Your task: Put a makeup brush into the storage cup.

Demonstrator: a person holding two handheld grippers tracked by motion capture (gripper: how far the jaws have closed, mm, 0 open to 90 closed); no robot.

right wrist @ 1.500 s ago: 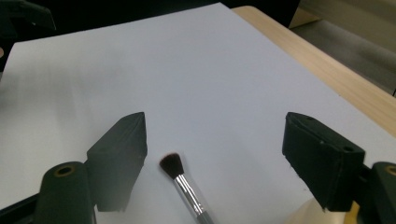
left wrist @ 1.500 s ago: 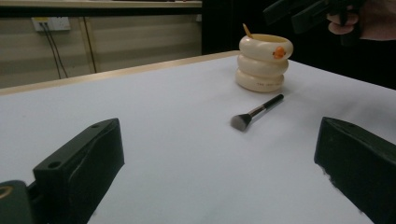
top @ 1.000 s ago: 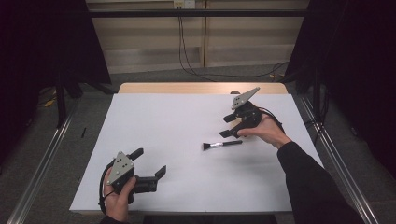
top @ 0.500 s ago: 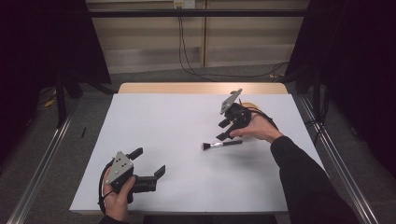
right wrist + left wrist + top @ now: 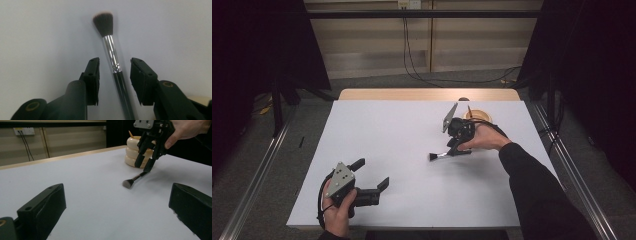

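The right hand-held gripper (image 5: 113, 82) has lowered astride the slim chrome-collared brush (image 5: 112, 53).

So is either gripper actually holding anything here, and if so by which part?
Nothing is held. The right gripper straddles the makeup brush at its handle, jaws open with gaps on both sides. The left gripper is open over bare table.
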